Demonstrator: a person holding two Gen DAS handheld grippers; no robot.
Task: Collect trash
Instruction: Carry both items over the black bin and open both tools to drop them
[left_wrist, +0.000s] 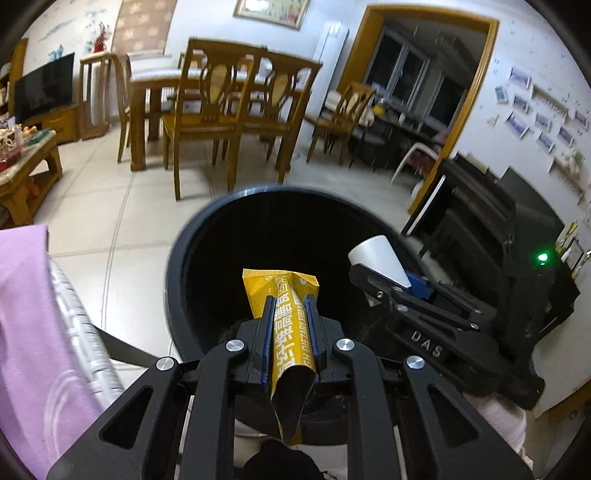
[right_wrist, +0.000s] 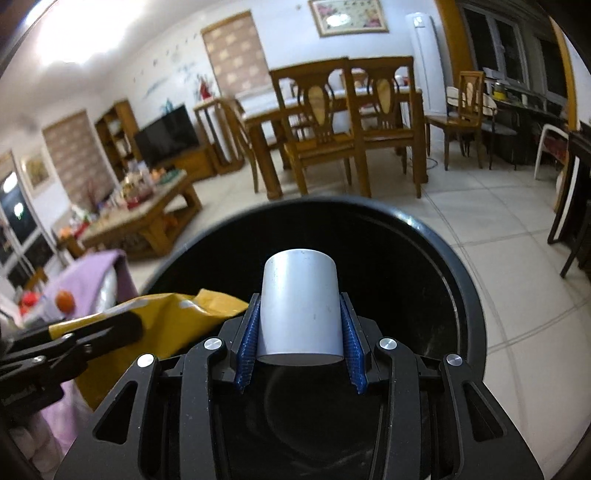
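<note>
A yellow snack wrapper (left_wrist: 291, 332) is pinched between the blue pads of my left gripper (left_wrist: 290, 306), which is shut on it and hangs over the mouth of a round black trash bin (left_wrist: 177, 273). My right gripper (right_wrist: 301, 325) is shut on a white paper cup (right_wrist: 301, 306), held bottom-forward above the same bin (right_wrist: 469, 295). In the left wrist view the right gripper (left_wrist: 388, 284) with the cup (left_wrist: 376, 258) sits at the bin's right rim. In the right wrist view the left gripper (right_wrist: 122, 325) and the wrapper (right_wrist: 177, 314) show at the left.
A purple cloth (left_wrist: 33, 325) lies to the left of the bin. Wooden dining chairs and a table (left_wrist: 229, 110) stand on the tiled floor beyond. A low coffee table (right_wrist: 140, 218) with clutter is at the left, and dark furniture (left_wrist: 498, 229) at the right.
</note>
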